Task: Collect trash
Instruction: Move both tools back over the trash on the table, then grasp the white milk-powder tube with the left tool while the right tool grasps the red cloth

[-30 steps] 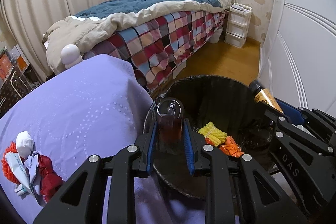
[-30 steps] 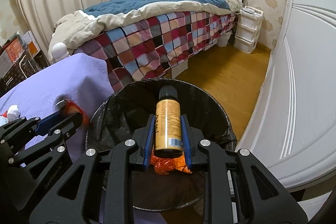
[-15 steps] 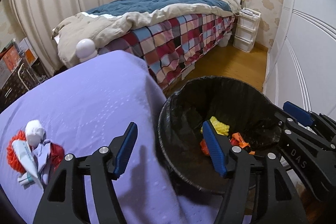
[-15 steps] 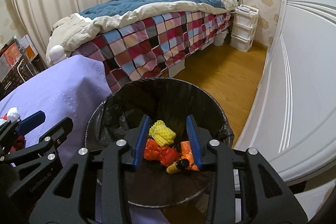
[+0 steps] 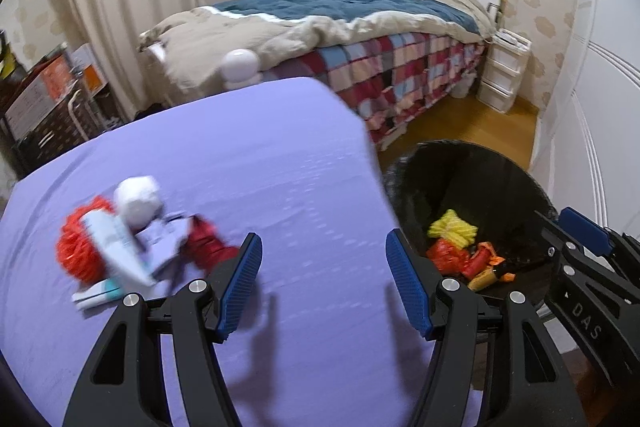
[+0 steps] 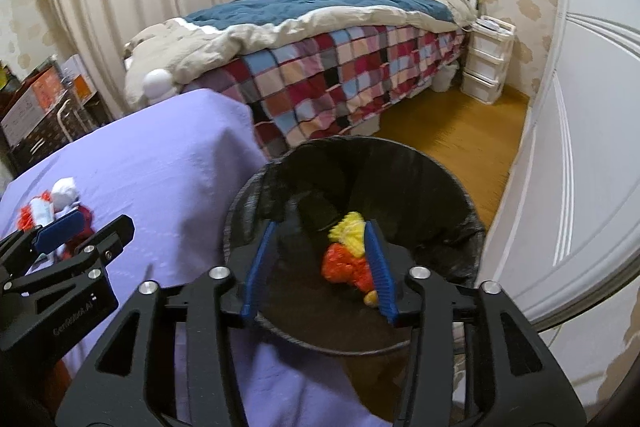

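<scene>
A black-lined trash bin point(image 5: 516, 163) point(image 6: 440, 179) stands on the floor beside the purple-covered table point(image 5: 240, 163) point(image 6: 152, 155). Inside it lie yellow and orange scraps point(image 5: 454, 227) point(image 6: 346, 259) and a yellow bottle point(image 5: 482, 279). A small pile of trash point(image 5: 120, 239) point(image 6: 52, 203) rests on the purple cloth: a white ball, red-orange mesh, a white tube, red wrapping. My left gripper point(image 5: 324, 283) hangs open over the cloth, right of the pile, holding nothing. My right gripper point(image 6: 320, 267) hovers over the bin, its jaws opening with nothing held.
A bed point(image 5: 380, 27) with a checked quilt fills the back of the room. White drawers point(image 5: 502, 71) stand by a white wardrobe point(image 5: 600, 87) on the right. Shelves with boxes point(image 5: 52, 95) sit at the far left. Wooden floor point(image 6: 452, 131) lies between bin and bed.
Both grippers let go of their bottles, which dropped into the bin. The left gripper opened wide and swung left over the purple cloth. The right gripper keeps widening above the bin.
</scene>
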